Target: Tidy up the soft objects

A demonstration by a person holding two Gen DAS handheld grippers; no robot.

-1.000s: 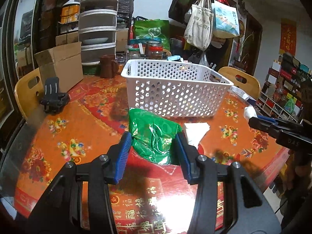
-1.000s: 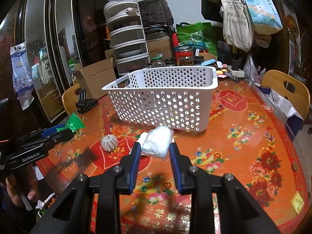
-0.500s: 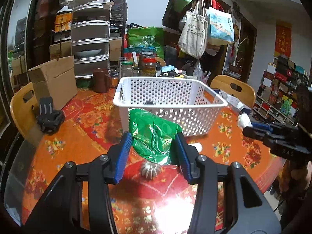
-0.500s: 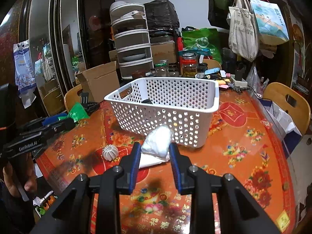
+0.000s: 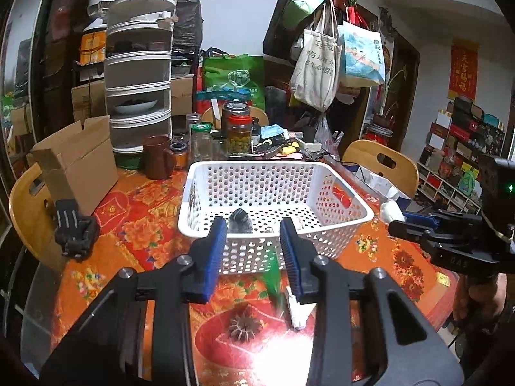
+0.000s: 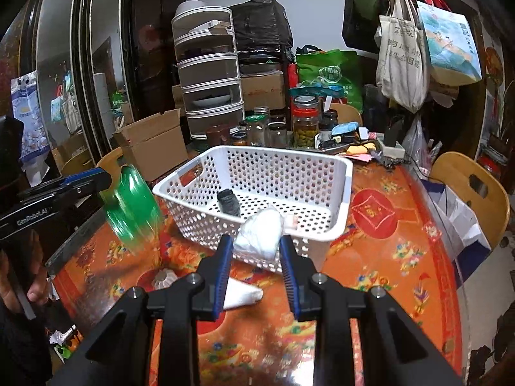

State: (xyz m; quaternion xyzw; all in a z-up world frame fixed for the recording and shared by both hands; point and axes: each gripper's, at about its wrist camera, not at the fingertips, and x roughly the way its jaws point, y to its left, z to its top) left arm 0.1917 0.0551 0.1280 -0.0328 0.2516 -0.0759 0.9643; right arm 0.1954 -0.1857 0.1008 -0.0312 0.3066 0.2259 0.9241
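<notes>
My left gripper (image 5: 252, 225) hangs just before the white perforated basket (image 5: 276, 165), its jaws closing with nothing between them. The green plastic bag (image 6: 132, 206) is a blur in the air below the left gripper (image 6: 96, 178); in the left wrist view the bag is only a green streak (image 5: 273, 284). My right gripper (image 6: 256, 241) is shut on a white soft bundle (image 6: 260, 234) in front of the basket's (image 6: 347, 193) near rim. A dark soft item (image 6: 228, 202) lies inside the basket. On the table lie a white ridged ball (image 6: 164, 278) and a white tissue (image 6: 241, 292).
An open cardboard box (image 5: 77, 160) and a black clamp-like object (image 5: 74, 231) stand left of the basket. Jars (image 5: 238, 128), a brown mug (image 5: 157, 157) and stacked drawers (image 5: 138, 90) crowd the back. Wooden chairs (image 5: 383, 164) ring the table. A person's hand (image 6: 29, 276) holds the left gripper.
Both grippers have risen toward the basket. The green bag has slipped out of the left jaws and is dropping. The white bundle stays in the right jaws.
</notes>
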